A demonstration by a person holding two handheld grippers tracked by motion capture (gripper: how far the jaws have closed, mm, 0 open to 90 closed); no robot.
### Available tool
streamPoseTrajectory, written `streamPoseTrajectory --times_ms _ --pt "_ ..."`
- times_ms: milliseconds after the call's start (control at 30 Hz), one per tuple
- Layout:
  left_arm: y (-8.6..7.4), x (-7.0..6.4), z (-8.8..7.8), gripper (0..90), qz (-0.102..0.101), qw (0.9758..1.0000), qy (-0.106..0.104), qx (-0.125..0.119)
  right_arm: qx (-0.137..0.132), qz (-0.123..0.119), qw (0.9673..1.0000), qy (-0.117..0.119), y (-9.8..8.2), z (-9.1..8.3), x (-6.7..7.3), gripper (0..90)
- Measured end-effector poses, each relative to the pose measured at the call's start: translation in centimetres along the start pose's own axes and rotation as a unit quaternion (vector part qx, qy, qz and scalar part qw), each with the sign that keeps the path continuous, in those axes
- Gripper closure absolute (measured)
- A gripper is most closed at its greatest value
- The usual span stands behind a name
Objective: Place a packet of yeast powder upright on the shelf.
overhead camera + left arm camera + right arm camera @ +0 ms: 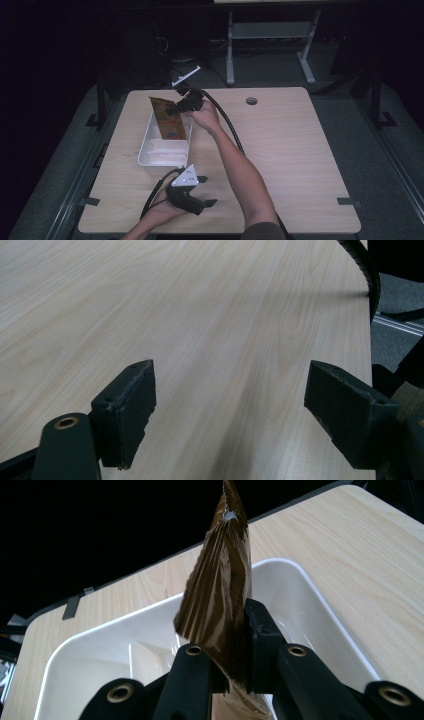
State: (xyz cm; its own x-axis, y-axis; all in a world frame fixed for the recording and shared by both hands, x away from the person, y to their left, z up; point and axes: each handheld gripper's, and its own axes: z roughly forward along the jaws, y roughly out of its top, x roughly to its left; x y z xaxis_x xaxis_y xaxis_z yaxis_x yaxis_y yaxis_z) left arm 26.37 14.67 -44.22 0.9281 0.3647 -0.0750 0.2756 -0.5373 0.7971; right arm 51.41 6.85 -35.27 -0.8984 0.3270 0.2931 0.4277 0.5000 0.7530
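A brown foil packet [166, 119] hangs tilted over the far end of a white bin [145, 150], pinched in my right gripper [175, 110]. Seen from the right gripper view, the packet [220, 595] stands between the two black jaws, which press on its lower part, and the white bin [310, 595] lies below. My left gripper [200, 192] rests low at the table's near edge, in front of the bin. In the left gripper view its fingers [125, 415] stand wide apart over bare wood with nothing between them.
Pale flat items [165, 147] lie in the bin's near half. The wooden table [290, 145] has a round cable hole [251, 101] at the back. A black cable [225, 120] trails from the right gripper along the forearm. Dark floor and a desk frame lie beyond.
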Motion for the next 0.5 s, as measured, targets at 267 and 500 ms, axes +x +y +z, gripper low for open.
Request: streamPoseTrajectory --times_ms 267,500 --pt "0.0 0.0 0.1 20.4 0.001 1.0 0.0 0.001 -0.003 0.021 0.9997 -0.012 -0.2 -0.4 -0.6 71.7" --pt "0.0 0.0 0.1 20.4 0.0 1.0 -0.001 0.002 -0.003 0.049 0.9984 -0.028 -1.0 -0.8 -1.3 53.8"
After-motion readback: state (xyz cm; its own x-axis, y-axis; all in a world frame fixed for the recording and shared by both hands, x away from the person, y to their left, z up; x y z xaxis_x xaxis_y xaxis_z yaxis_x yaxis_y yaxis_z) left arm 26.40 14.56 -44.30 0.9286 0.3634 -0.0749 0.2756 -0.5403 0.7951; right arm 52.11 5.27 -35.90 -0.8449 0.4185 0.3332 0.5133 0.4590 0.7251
